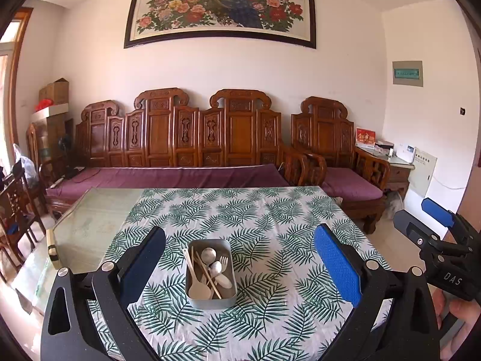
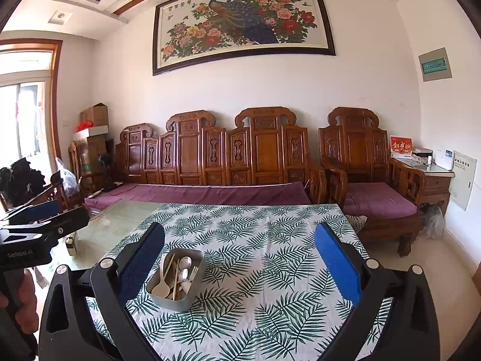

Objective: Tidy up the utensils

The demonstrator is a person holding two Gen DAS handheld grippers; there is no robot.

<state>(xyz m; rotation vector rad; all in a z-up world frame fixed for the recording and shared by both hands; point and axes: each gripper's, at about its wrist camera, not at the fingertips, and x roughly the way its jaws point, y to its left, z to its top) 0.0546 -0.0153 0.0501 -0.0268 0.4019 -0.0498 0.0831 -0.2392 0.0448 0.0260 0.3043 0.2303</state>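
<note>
A grey rectangular box (image 1: 210, 299) stands on the leaf-print tablecloth (image 1: 270, 225). It holds metal spoons (image 1: 209, 254), a fork (image 1: 224, 261), chopsticks (image 1: 207, 273) and a pale wooden spoon (image 1: 198, 288). My left gripper (image 1: 240, 267) is open and empty, above and in front of the box. In the right wrist view the box (image 2: 176, 279) sits close to the left finger of my right gripper (image 2: 240, 267), which is open and empty. The right gripper also shows at the right edge of the left wrist view (image 1: 442, 228).
The cloth covers the right part of a glass-topped table (image 1: 90, 219). A carved wooden sofa (image 1: 180, 138) with purple cushions stands behind the table, with an armchair (image 1: 339, 156) to its right. Wooden chairs (image 1: 15, 204) stand at the left.
</note>
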